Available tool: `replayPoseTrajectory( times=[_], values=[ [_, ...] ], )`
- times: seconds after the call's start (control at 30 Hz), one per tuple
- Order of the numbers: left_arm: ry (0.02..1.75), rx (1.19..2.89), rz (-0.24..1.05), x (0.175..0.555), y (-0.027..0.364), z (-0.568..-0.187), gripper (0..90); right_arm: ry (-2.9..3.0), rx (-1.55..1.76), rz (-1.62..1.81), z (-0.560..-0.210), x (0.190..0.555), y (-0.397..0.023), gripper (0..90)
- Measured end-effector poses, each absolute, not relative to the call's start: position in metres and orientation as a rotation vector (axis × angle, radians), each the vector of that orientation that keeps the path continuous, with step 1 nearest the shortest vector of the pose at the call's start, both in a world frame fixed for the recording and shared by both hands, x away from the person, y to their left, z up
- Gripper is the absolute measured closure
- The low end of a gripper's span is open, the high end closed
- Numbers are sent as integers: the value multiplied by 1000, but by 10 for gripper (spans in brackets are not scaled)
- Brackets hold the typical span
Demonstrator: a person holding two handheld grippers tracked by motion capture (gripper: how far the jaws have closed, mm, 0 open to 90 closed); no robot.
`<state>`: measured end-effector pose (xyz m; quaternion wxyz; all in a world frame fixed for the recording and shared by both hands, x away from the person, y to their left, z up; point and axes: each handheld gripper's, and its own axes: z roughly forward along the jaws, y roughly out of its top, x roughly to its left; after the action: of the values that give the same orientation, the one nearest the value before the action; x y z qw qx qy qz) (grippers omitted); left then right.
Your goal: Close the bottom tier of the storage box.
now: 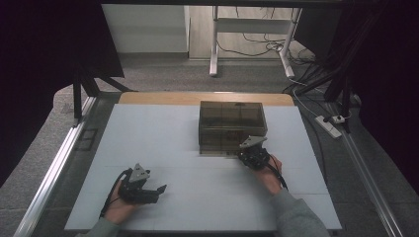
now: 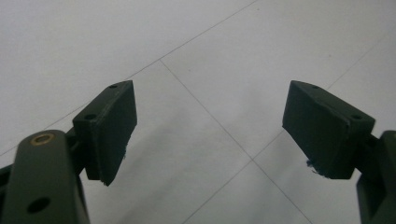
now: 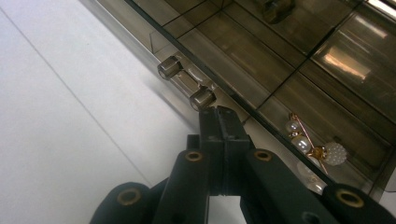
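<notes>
Smoked-plastic box [image 1: 232, 126] sits a little right of centre in the high view, on the pale desk [image 1: 163, 148] toward its far edge, its tinted lid divided into compartments. At the box's near right corner, the right hand-held gripper [image 1: 245, 150] reaches in from the lower right of the frame, the person's hand [image 1: 269, 175] and grey sleeve [image 1: 296, 217] trailing behind it. In the right gripper view its two black jaws are pressed flat together with nothing between them, their tips just below a small cylindrical knob [image 3: 202, 98] on the box's front; a second knob [image 3: 169, 67] lies up and to the left of it. Whether the tips actually touch the knob is hard to judge from this angle, though they are at least just beside it. Through the tinted wall at the right of that view, a pearl and gold ornament [image 3: 317, 151] rests in one compartment. The left hand-held gripper [image 1: 159, 189] lies low at the lower left of the high view, well apart from the box, pointing right across the desk. In the left gripper view its jaws stand wide apart and hold nothing, with bare desk surface [image 2: 210, 70] between them.
</notes>
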<state>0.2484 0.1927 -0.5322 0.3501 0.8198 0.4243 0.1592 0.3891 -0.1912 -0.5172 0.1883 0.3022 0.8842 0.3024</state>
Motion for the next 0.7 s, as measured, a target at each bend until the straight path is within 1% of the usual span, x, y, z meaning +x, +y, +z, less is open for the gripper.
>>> replayPoseTrajectory(
  times=[0.7],
  values=[
    [1100, 2124, 410, 249, 193, -533, 187, 2447, 866, 848, -521, 399, -188, 892]
  ],
)
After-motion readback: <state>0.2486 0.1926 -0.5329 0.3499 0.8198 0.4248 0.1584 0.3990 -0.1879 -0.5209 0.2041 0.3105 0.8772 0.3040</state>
